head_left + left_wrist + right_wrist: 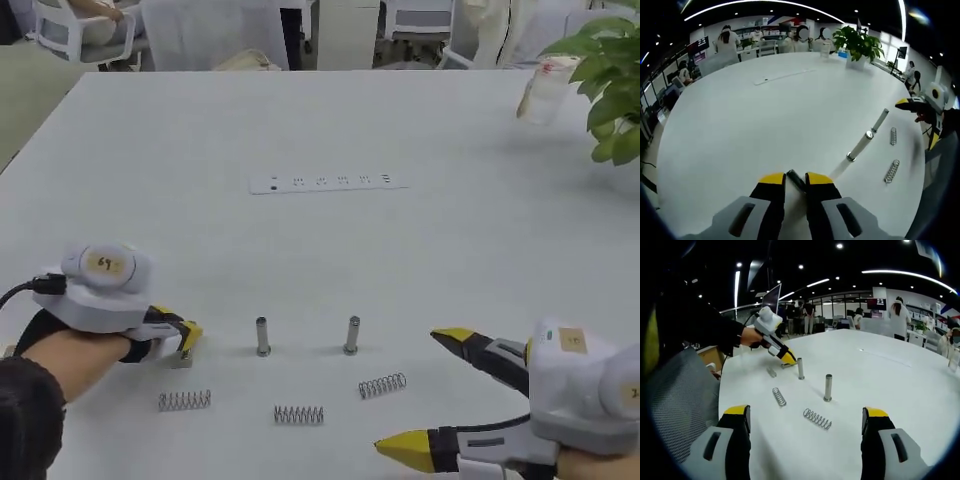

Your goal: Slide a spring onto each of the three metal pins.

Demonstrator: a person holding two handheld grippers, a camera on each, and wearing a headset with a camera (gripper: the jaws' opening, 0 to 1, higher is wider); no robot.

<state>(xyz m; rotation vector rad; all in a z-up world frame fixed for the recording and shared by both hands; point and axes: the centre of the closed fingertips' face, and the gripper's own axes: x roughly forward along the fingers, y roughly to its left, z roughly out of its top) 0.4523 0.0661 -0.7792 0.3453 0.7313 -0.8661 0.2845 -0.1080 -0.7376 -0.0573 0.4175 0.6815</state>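
Two grippers hover over a white table (400, 250): the left gripper (190, 340) pinches a pin (795, 179) between nearly closed jaws, the right gripper (408, 391) hangs wide open, and between them two pins (262, 337) (352, 335) stand upright behind three springs (184, 400) (298, 414) (382, 385).

Yellow-tip L tool (188, 340), R tool (425, 392); silver pins (262, 337), springs (299, 414); wht table (320, 120).

Two upright metal pins (262, 336) (352, 334), three steel coil springs (185, 400) (299, 414) (382, 385) and a white power strip (327, 182) are set on the white table (450, 250).
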